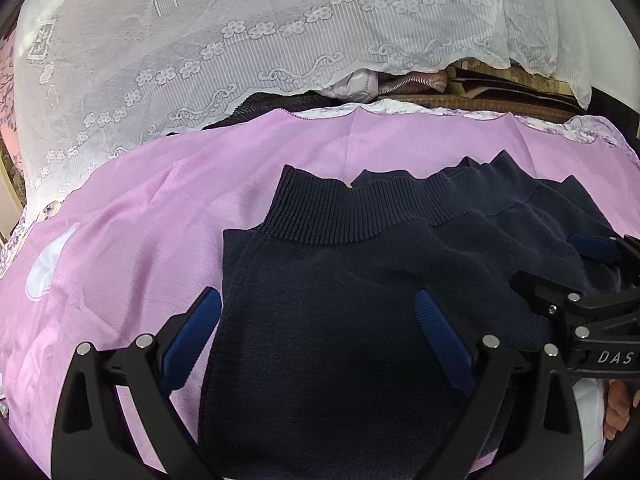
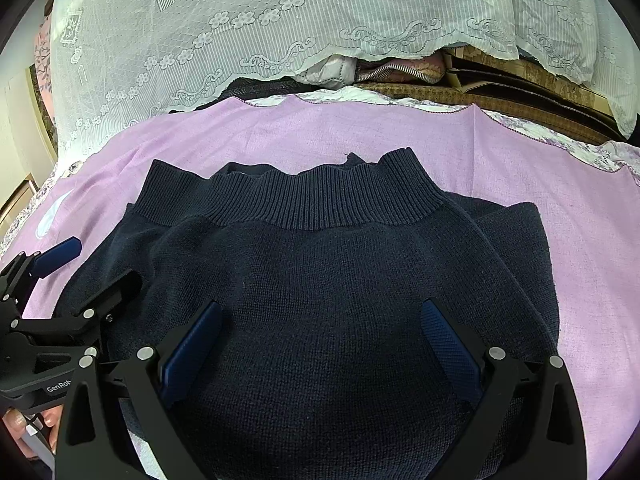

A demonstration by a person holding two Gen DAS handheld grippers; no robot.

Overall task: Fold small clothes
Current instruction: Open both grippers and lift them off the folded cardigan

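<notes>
Navy knit sweater (image 2: 320, 288) lies flat on the lilac cloth (image 1: 120, 248) that covers the bed, its ribbed collar (image 2: 296, 200) pointing away from me and its body running straight back toward my grippers, so its long axis lines up with both. Starting at the left, my left gripper (image 1: 318, 336) is spread wide and holds nothing, one blue pad over the lilac cloth just off the sweater's left edge, the other over the knit. Further right, my right gripper (image 2: 322, 340) is equally wide and empty, both pads above the middle of the body. I judge the left one nearer the side edge for the next fold
</notes>
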